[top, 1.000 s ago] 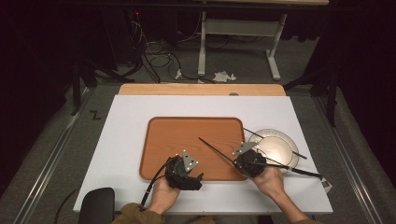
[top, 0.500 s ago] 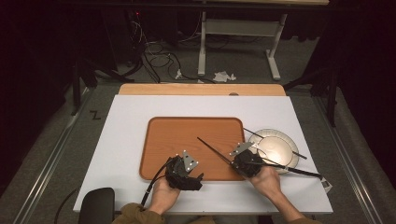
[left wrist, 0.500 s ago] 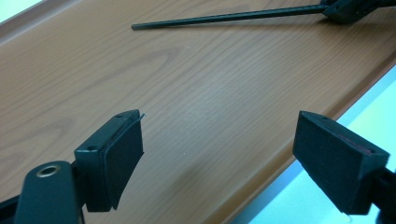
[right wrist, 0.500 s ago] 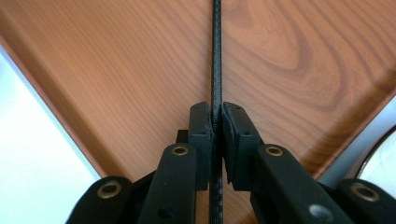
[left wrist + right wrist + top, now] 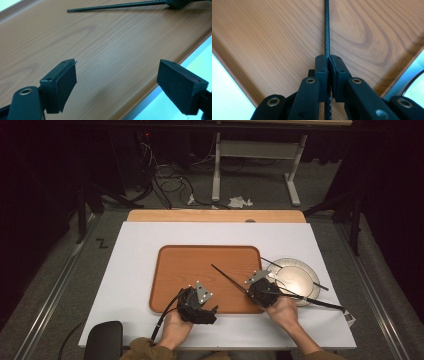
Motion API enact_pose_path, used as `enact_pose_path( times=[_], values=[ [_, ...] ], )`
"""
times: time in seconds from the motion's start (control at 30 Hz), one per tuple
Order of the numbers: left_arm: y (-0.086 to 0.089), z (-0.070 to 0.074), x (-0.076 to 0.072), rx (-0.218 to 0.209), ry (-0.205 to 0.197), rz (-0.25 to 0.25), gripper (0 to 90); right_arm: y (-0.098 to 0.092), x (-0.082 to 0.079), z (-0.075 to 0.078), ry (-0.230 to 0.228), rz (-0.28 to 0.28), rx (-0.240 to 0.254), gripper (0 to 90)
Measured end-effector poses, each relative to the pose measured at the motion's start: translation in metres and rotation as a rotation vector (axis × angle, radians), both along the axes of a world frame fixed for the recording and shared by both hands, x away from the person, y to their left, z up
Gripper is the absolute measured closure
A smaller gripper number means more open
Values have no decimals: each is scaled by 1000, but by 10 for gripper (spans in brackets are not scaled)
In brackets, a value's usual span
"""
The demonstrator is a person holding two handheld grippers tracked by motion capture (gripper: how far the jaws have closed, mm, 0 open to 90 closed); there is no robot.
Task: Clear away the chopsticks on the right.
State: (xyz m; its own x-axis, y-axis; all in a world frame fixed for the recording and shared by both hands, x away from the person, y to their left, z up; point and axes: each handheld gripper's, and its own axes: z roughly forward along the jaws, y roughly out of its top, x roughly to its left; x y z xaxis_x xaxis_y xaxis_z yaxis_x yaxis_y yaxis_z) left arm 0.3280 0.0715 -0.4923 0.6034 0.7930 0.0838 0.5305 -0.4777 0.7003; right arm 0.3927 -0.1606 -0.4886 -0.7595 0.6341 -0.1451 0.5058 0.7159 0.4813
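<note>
my right gripper (image 5: 328, 65) was clamped on a thin black chopstick (image 5: 327, 27), jaws just closing on it; its own view showed that grip close up. the high view showed the stick (image 5: 227, 277) slanting over the wooden tray (image 5: 200, 265), a second chopstick (image 5: 305, 296) by the plate (image 5: 300, 275). my left gripper (image 5: 116, 80) stood wide and empty, low over the tray's near edge. since a second earlier, both hands had barely shifted.

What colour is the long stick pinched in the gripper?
Black, with a fine woven pattern. The stick shows best in the right gripper view, over the wooden tray.
</note>
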Motion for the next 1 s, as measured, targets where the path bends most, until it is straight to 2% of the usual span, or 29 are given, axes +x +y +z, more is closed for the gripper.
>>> enact_pose_path(
  times=[0.07,0.1,0.13,0.33,0.47,0.6,0.8,1.0],
  values=[
    [0,0,0,0,-1,0,164,0,0,0,4,10,3,838],
    [0,0,0,0,-1,0,164,-1,0,0,5,9,2,784],
    [0,0,0,-1,0,1,164,0,0,1,10,-3,7,767],
    [0,0,0,0,-1,0,164,-2,0,1,-6,-18,-20,840],
    [0,1,-1,-1,-2,0,164,-5,1,1,-31,-65,-53,851],
    [1,1,-1,-2,-3,0,164,-6,2,0,-40,-104,-50,844],
    [1,1,-1,-3,-3,0,164,-9,3,1,-40,-130,-70,829],
    [0,1,-1,-1,-1,-1,164,-15,5,1,-22,-148,-46,811]
  ],
)
